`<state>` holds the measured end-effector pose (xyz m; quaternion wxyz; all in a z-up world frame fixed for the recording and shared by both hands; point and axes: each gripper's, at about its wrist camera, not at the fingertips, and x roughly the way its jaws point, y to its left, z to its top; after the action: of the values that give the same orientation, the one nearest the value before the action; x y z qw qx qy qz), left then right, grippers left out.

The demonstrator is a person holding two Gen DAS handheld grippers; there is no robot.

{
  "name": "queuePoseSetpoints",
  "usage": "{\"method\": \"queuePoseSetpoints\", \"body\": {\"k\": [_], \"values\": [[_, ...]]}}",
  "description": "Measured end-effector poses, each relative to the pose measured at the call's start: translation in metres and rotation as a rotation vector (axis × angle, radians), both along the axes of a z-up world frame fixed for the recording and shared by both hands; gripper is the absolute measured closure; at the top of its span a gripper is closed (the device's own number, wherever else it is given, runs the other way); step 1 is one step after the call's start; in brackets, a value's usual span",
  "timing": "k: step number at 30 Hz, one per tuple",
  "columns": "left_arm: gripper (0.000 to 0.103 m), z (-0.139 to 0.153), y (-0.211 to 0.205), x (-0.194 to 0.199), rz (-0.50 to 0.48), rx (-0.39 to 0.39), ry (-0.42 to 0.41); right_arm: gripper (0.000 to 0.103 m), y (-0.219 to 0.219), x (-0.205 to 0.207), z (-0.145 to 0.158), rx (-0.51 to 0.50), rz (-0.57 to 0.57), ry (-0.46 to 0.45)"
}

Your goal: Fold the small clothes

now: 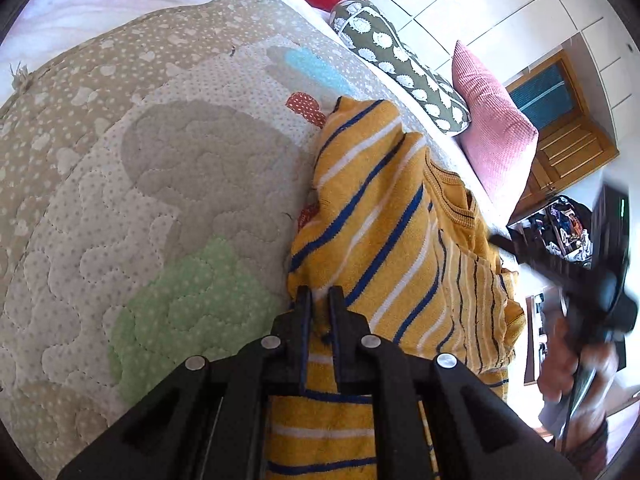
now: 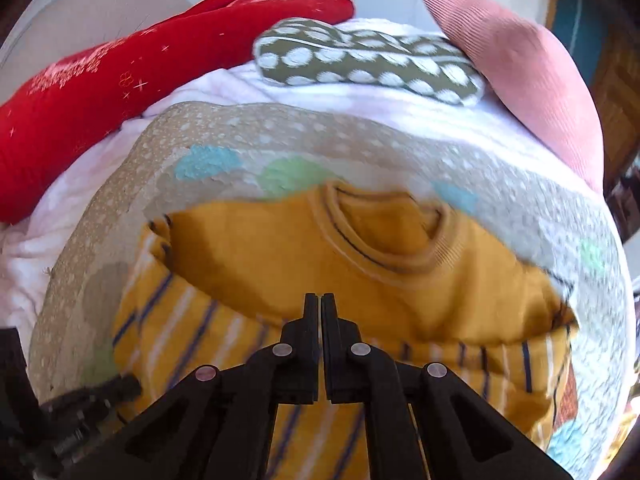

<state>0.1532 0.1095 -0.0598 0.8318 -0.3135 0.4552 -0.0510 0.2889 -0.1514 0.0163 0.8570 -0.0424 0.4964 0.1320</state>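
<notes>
A small mustard-yellow shirt (image 1: pixel 384 208) with blue and white stripes lies on a quilted patchwork blanket (image 1: pixel 140 184). My left gripper (image 1: pixel 320 300) is shut on a fold of the shirt's striped edge, which runs between its fingers and is lifted off the blanket. In the right wrist view the shirt (image 2: pixel 320 256) lies spread with its ribbed neckline facing up. My right gripper (image 2: pixel 321 304) is shut and empty above the shirt's middle. The right gripper also shows blurred at the right edge of the left wrist view (image 1: pixel 592 280).
A red cushion (image 2: pixel 120 80), an olive cushion with white spots (image 2: pixel 368 60) and a pink ribbed cushion (image 2: pixel 528 80) lie at the far edge of the bed. A wooden door (image 1: pixel 560 128) and white wall stand beyond.
</notes>
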Motion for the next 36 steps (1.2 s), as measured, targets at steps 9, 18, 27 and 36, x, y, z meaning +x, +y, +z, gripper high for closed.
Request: {"method": "queuePoseSetpoints", "body": {"k": [9, 18, 27, 36], "values": [[0.078, 0.009, -0.013, 0.006, 0.017, 0.14, 0.045, 0.1, -0.259, -0.055, -0.013, -0.113, -0.688, -0.063], [0.071, 0.037, -0.005, -0.06, -0.003, 0.135, 0.036, 0.067, -0.232, -0.164, -0.026, 0.257, -0.432, 0.007], [0.06, 0.02, -0.029, -0.16, -0.097, 0.204, 0.034, 0.066, -0.206, -0.284, -0.063, 0.375, -0.347, 0.007], [0.053, 0.011, -0.05, -0.205, -0.143, 0.19, 0.006, 0.066, -0.222, -0.362, -0.071, 0.49, -0.378, -0.044]]}}
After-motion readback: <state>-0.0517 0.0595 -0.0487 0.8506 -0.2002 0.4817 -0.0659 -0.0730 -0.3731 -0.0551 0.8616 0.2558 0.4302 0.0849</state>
